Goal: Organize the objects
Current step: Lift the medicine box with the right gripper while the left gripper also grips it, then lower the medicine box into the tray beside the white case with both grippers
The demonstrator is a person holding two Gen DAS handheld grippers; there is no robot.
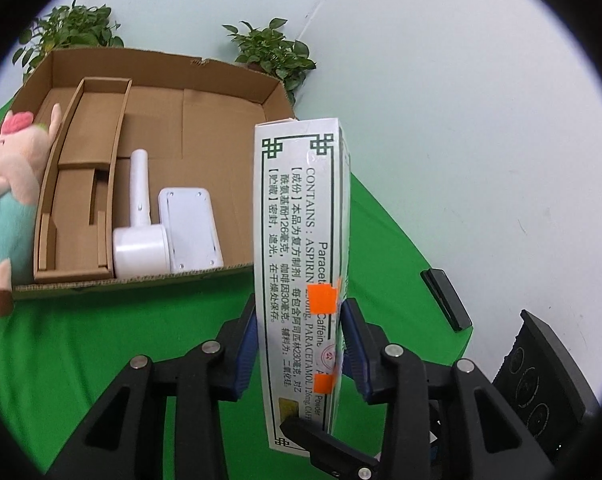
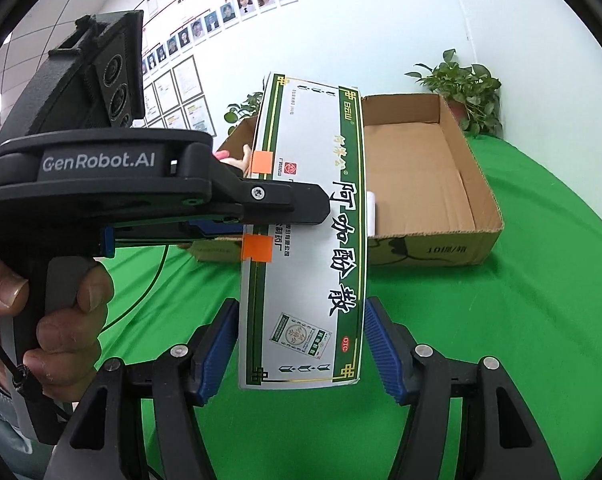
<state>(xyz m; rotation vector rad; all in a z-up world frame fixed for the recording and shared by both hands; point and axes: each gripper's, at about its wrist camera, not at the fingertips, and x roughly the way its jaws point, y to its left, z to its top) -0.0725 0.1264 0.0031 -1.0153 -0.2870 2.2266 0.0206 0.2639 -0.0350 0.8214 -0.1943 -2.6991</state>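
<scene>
Medicine box (image 1: 299, 264) upright between left gripper (image 1: 299, 344) fingers (image 1: 247, 344), pads touching; open cardboard box (image 1: 149, 280) behind.

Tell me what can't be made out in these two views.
- Medicine box: its lower end, left wrist view, covered by the right gripper.
- Cardboard box: its left part, right wrist view, hidden behind the medicine box and the left gripper.
- Plush pig: cut off by the left wrist view's edge.
</scene>
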